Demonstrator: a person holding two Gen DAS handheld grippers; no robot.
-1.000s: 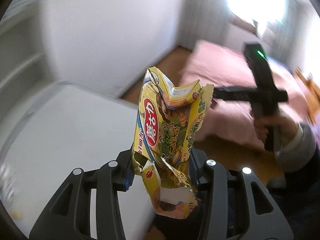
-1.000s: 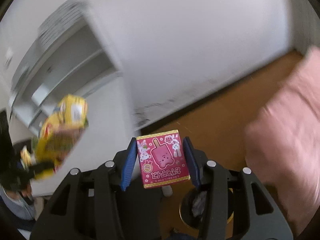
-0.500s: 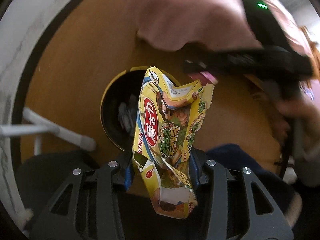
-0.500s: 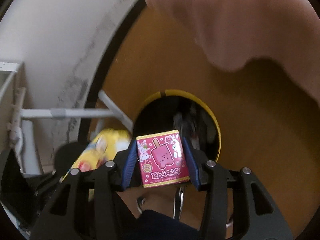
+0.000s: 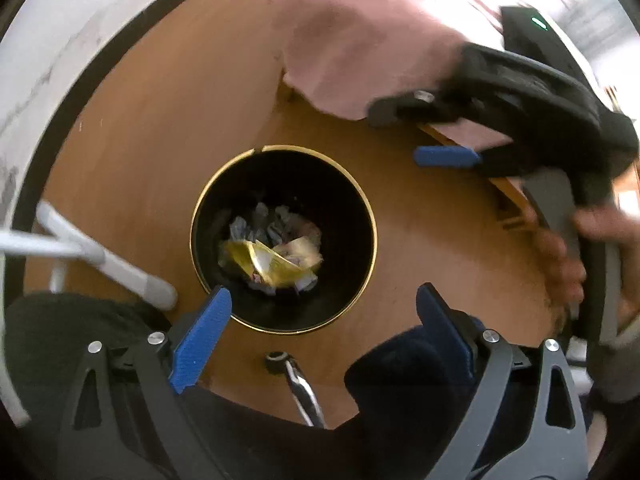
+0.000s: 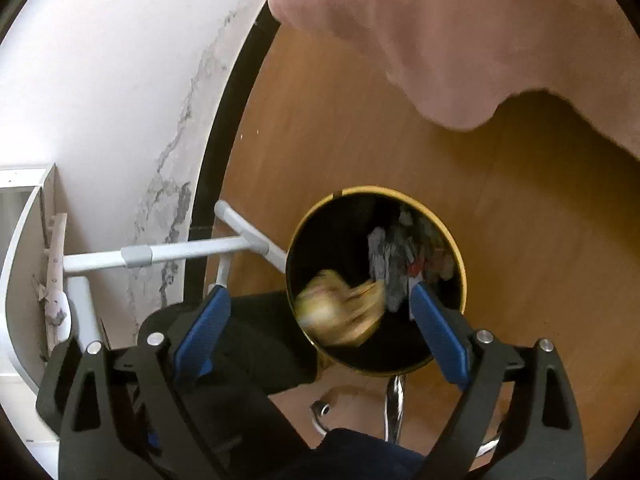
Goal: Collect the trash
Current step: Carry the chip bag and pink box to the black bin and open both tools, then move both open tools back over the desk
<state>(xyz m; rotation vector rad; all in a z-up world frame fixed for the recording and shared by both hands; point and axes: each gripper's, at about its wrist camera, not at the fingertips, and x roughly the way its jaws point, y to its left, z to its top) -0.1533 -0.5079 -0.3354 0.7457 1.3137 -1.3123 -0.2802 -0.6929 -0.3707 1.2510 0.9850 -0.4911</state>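
— Wooden floor (image 5: pixel 132 152) fills most of both views, brown and bare, with a white wall (image 6: pixel 120 80) and a dark skirting strip along its left edge. What sits closest to the cameras?

— Closest in the left wrist view is the left gripper (image 5: pixel 324 324), its blue-padded fingers (image 5: pixel 200 336) spread wide with nothing between them. The right gripper (image 6: pixel 320 328) looks the same in its own view: jaws wide apart and empty.

— And the trash?

— Just past the fingers stands a round black bin (image 5: pixel 360 200) with a thin gold rim, seen from straight above. The yellow snack wrapper (image 5: pixel 272 260) lies inside it, on top of crumpled grey paper (image 5: pixel 256 224). In the right wrist view the wrapper (image 6: pixel 340 312) is a yellow blur inside the bin (image 6: pixel 320 248), so I cannot tell whether it has settled.

— What about the pink box?

— A pale pinkish scrap (image 5: pixel 304 248) lies beside the yellow wrapper, but it is too blurred to say what it is.

— Anything near the bin?

— White tube legs (image 5: pixel 116 268) of some furniture stand just left of it, and a shiny metal bar (image 5: pixel 300 384) crosses the floor below it. A dark blue garment (image 5: pixel 408 372) shows near the bottom.

— Farther off?

— The right gripper (image 5: pixel 432 132) hovers above and to the right of the bin in the left view, one blue pad (image 5: pixel 444 157) showing, with the person's hand (image 5: pixel 560 264) on its handle. Beyond that, a pink blanket (image 5: pixel 360 40) hangs down to the floor.
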